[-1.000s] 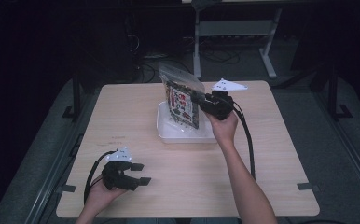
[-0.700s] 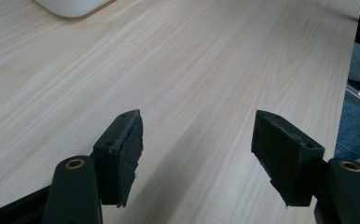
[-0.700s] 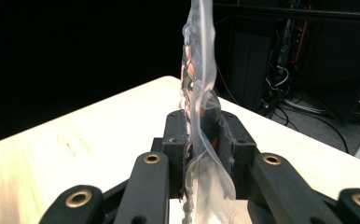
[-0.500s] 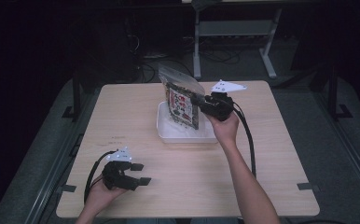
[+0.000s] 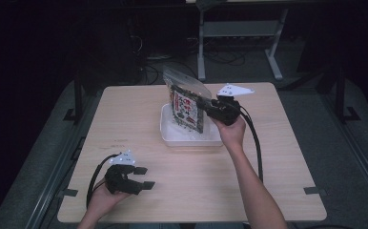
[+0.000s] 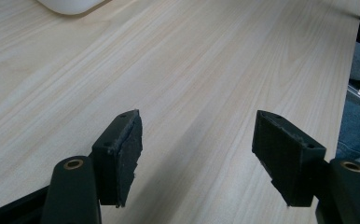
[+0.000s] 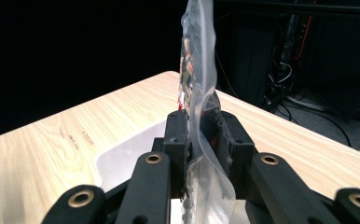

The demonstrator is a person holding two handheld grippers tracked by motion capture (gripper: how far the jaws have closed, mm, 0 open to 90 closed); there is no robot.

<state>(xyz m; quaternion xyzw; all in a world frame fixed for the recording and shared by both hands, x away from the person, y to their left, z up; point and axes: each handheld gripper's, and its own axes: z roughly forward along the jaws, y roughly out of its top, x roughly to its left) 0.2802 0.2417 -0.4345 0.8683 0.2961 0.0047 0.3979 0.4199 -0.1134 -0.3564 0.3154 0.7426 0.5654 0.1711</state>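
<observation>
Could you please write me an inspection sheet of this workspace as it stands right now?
Surface: light wooden table, bare apart from the things listed here.
Job's things: clear plastic bag with printed contents, held upright over a white tray; whether it touches the tray cannot be told.
Clutter: nothing seen.
Grippers: right tongs shut on the bag's edge; left tongs open, nothing between the jaws, low over the table's near left part.
Cables: a black cable trails from the right tongs along the forearm; another loops by the left tongs.
Surroundings: dark room, grey floor, metal stand and loose wiring behind the table.
</observation>
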